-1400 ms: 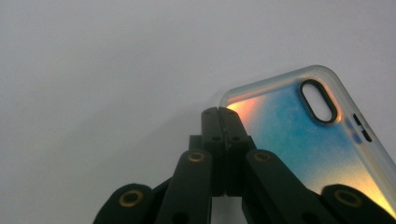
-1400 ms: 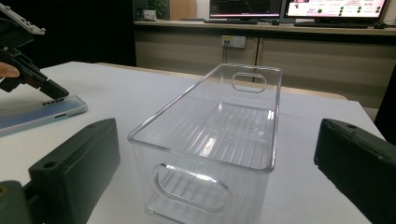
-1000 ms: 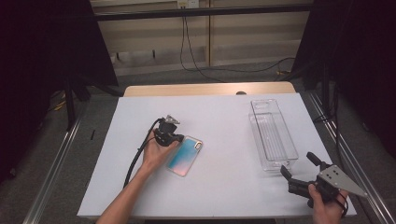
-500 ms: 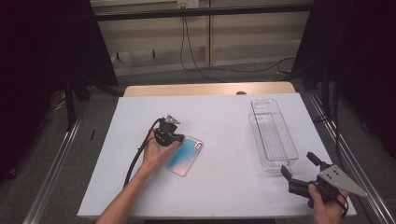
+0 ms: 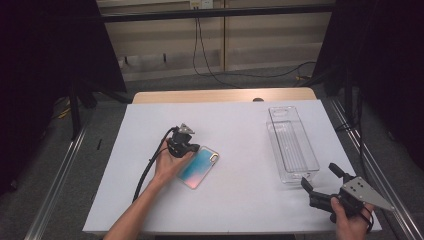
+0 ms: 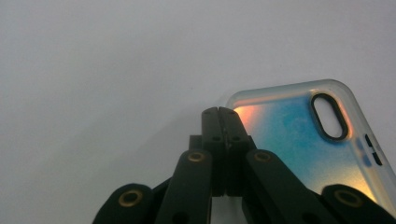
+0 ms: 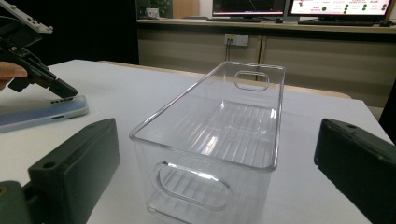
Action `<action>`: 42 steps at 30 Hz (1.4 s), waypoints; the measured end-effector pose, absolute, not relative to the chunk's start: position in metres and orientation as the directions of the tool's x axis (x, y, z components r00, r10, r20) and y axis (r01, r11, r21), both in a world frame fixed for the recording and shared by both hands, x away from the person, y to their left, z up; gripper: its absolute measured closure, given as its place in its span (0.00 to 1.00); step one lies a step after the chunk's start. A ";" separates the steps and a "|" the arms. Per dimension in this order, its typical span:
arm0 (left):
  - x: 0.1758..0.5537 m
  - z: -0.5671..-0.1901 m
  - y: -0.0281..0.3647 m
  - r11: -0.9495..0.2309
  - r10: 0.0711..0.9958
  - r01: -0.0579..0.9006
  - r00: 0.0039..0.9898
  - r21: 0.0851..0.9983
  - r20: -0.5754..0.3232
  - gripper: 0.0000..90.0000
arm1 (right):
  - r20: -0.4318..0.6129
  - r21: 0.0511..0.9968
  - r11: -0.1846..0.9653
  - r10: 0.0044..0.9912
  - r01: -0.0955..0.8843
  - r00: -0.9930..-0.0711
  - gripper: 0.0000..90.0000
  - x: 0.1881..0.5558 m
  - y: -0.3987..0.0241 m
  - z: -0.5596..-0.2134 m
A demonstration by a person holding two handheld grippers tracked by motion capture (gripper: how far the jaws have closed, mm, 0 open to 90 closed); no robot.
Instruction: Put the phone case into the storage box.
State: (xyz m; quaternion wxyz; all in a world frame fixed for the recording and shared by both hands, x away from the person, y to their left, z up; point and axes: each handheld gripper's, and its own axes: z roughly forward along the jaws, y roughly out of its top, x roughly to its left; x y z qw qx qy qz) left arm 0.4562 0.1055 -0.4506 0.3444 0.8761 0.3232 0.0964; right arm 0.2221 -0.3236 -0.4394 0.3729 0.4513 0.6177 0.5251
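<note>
A phone case (image 5: 199, 167) with a blue-to-orange tint lies flat left of the mat's middle. My left gripper (image 5: 186, 148) is shut, with nothing between its jaws. In the left gripper view its closed tips (image 6: 222, 113) rest at the case's (image 6: 303, 140) corner, beside the camera cut-out. A clear plastic bin (image 5: 291, 145) stands empty at the right. My right gripper (image 5: 320, 176) is open just in front of the bin's near end, apart from it. In the right gripper view its wide jaws (image 7: 215, 172) frame the bin (image 7: 233, 116), with the left gripper (image 7: 51, 86) on the case (image 7: 42, 114) farther off.
A white mat (image 5: 235, 125) covers the wooden table (image 5: 220, 95). Metal rails run along both sides of the table. A black cable (image 5: 150, 167) trails from the left gripper along the forearm. Dark curtains and a floor cable lie beyond the far edge.
</note>
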 end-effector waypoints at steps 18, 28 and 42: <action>0.460 -0.447 0.117 -0.489 0.661 0.529 0.744 0.694 -0.101 1.00 | 0.010 0.986 0.041 0.952 0.160 -0.306 0.00 0.221 -0.325 -0.439; 0.456 -0.441 0.124 -0.461 0.663 0.499 0.743 0.734 -0.089 0.97 | 0.012 0.987 0.037 0.952 0.156 -0.305 0.00 0.218 -0.325 -0.438; 0.448 -0.431 0.137 -0.397 0.695 0.445 0.717 0.803 -0.054 0.76 | 0.007 0.987 0.041 0.952 0.152 -0.307 0.00 0.218 -0.325 -0.438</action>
